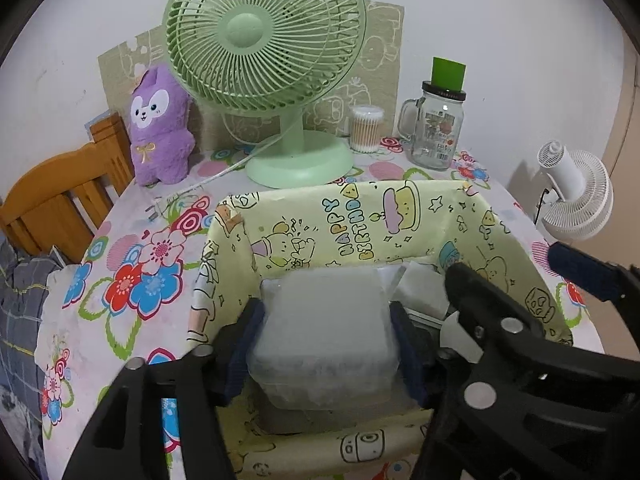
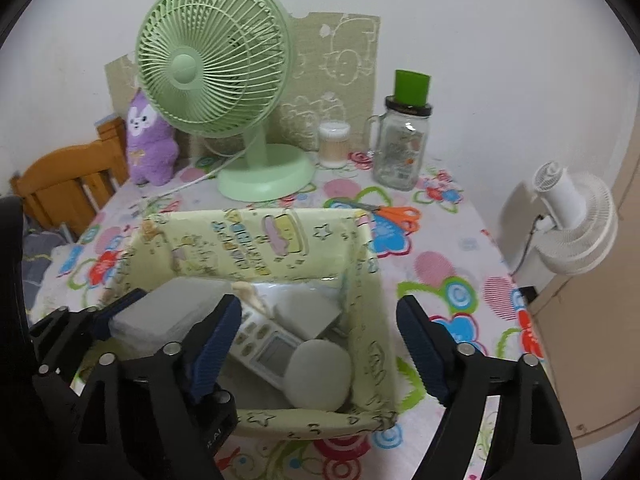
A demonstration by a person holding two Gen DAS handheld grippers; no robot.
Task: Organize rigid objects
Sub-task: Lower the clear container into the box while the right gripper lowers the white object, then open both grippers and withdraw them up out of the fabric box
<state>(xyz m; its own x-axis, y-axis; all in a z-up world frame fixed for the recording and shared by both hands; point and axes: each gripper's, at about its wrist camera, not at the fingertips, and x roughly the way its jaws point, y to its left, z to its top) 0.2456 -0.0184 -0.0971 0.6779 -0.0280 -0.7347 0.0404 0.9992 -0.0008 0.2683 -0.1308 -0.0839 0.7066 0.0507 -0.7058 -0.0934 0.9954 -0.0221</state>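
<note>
My left gripper (image 1: pixel 324 344) is shut on a clear plastic case (image 1: pixel 324 328) and holds it inside the yellow "Happy Birthday" box (image 1: pixel 352 212). The right wrist view shows the same case (image 2: pixel 168 312) at the left side of the box (image 2: pixel 256 236). In the box lie a white remote control (image 2: pixel 264 340), a round white object (image 2: pixel 318 372) and a grey box (image 2: pixel 304 312). My right gripper (image 2: pixel 320 332) is open and empty, straddling the box's right wall. Orange-handled scissors (image 2: pixel 384 212) lie on the table behind the box.
A green desk fan (image 1: pixel 264 40), a purple plush toy (image 1: pixel 160 128), a cotton swab tub (image 1: pixel 366 128) and a glass mug jar with a green cup on it (image 1: pixel 436 132) stand at the back. A wooden chair (image 1: pixel 60 196) is left, a white fan (image 2: pixel 572 228) right.
</note>
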